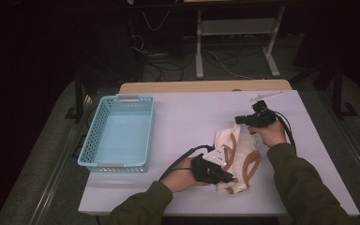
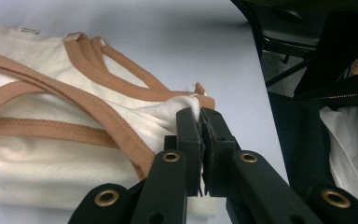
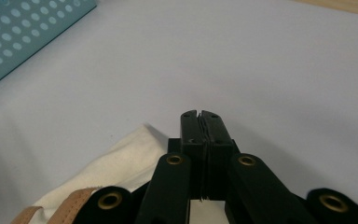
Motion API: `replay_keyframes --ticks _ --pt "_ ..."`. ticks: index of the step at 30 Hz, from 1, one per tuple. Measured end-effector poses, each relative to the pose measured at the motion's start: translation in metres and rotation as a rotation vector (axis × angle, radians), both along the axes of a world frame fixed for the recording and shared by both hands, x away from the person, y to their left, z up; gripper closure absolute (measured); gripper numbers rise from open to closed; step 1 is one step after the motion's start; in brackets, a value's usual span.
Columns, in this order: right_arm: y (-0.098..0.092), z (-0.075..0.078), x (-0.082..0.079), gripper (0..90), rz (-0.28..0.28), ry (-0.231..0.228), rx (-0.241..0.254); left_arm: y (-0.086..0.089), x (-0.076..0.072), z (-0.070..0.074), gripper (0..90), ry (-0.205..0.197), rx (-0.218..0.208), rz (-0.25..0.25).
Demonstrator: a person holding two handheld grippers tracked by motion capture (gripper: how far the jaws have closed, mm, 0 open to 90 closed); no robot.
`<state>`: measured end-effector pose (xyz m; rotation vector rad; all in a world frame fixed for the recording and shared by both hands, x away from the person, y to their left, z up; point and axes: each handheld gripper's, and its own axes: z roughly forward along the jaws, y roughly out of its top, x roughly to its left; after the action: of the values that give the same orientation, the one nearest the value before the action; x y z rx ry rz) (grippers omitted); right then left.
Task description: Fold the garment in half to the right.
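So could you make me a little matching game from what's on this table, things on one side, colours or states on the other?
Things:
1. basket
2. garment
3. left gripper
4. table

Descriptions:
A. cream with tan trim
B. pale grey, bare at the far side
C. light blue, nothing inside
D. black, pinching cloth

Pairs: 1-C, 2-A, 3-D, 4-B

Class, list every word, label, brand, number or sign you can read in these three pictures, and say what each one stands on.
None can be read.
Garment: a small tag at its far edge, too small and blurred to read.
Basket: no lettering visible.
Table: a thin pale object near the far edge, too small to tell any print.
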<state>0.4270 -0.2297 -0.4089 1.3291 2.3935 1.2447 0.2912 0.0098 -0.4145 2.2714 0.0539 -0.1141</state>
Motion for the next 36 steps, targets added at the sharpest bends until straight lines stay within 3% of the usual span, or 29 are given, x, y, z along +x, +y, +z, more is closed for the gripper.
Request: replay_keyframes --ticks 20,36 --pt "-0.018 -0.018 -0.010 87.9 -0.022 0.007 -0.021 -0.018 0.001 -0.013 86.4 0.042 0.040 -0.038" --pt "-0.031 -0.031 -0.014 86.8 -0.047 0.020 -0.019 -0.024 0.001 -0.022 86.2 0.067 0.045 -0.016"
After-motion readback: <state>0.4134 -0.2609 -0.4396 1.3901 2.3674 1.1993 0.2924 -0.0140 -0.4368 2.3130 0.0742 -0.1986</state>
